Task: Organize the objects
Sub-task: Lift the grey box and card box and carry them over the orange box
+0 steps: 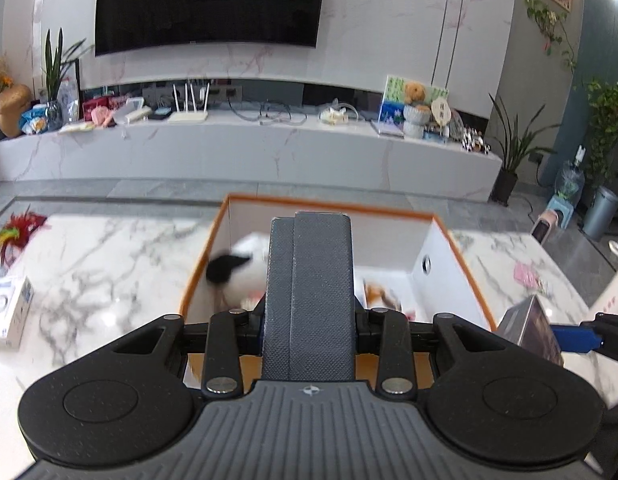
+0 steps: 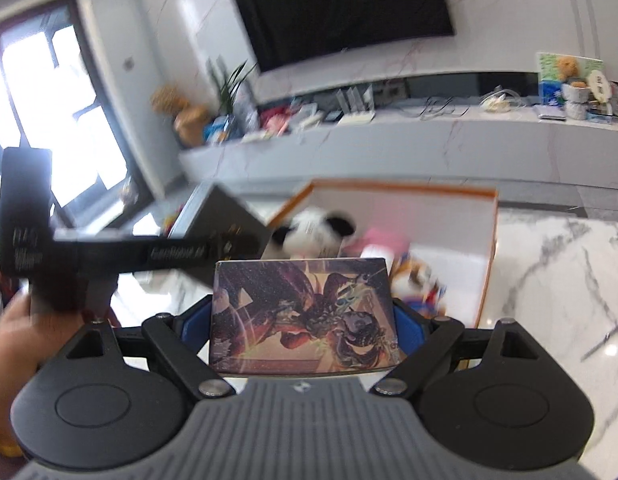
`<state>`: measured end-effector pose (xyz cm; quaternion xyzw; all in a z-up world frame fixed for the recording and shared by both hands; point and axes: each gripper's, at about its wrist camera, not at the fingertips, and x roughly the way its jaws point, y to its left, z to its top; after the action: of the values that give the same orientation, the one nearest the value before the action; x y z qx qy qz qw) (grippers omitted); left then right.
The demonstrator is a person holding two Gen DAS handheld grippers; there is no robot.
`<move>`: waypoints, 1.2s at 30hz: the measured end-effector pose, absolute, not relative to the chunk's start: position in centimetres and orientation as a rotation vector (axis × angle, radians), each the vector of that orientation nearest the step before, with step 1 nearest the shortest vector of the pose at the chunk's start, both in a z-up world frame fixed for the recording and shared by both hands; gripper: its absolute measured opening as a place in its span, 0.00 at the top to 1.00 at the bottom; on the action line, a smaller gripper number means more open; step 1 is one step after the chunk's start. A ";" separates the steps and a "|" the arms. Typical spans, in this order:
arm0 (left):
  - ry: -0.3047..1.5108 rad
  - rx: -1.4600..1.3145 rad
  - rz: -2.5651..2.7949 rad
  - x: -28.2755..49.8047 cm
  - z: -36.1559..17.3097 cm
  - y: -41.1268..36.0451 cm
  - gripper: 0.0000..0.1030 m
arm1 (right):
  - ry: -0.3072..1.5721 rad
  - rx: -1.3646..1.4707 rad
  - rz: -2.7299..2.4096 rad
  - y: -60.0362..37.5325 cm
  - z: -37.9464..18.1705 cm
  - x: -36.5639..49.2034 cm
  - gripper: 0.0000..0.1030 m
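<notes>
My left gripper [image 1: 309,320] is shut on a dark grey textured case [image 1: 309,280], held upright above the near edge of an orange-rimmed white storage box [image 1: 329,202]. Inside the box lie a black-and-white panda plush [image 1: 245,268] and some small colourful items. My right gripper [image 2: 301,320] is shut on a flat box with dark fantasy artwork [image 2: 305,316], its blue fingers [image 2: 193,324] pressing both sides. It hovers in front of the storage box [image 2: 489,240]. In the right wrist view, a hand [image 2: 13,340] holds the left gripper with the grey case [image 2: 225,224] at the left.
The storage box stands on a white marble table [image 1: 109,264]. On it lie a small white carton [image 1: 9,312], a red feathered item [image 1: 17,232], a pink packet [image 1: 527,274] and a white bottle [image 1: 617,280]. A cluttered TV ledge [image 1: 245,140] runs behind.
</notes>
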<state>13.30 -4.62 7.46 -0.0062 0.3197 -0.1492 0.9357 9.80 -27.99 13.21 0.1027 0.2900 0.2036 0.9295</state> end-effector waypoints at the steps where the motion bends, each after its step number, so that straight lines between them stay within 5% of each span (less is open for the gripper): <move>1: 0.654 -0.024 -0.304 14.0 7.5 -4.6 0.62 | 0.587 0.230 0.402 -28.3 13.4 10.8 0.14; 15: 0.764 -0.157 -0.348 22.0 2.6 -5.0 0.62 | 0.811 0.412 0.274 -30.5 9.9 28.4 0.14; 36: 0.855 0.039 -0.318 23.5 0.2 -8.9 0.62 | 1.044 0.218 0.113 -28.1 4.3 37.1 0.14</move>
<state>23.52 -8.94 0.24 0.0190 0.4127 -0.1535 0.8976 37.13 -28.14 4.26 0.1039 0.4974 0.0536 0.8596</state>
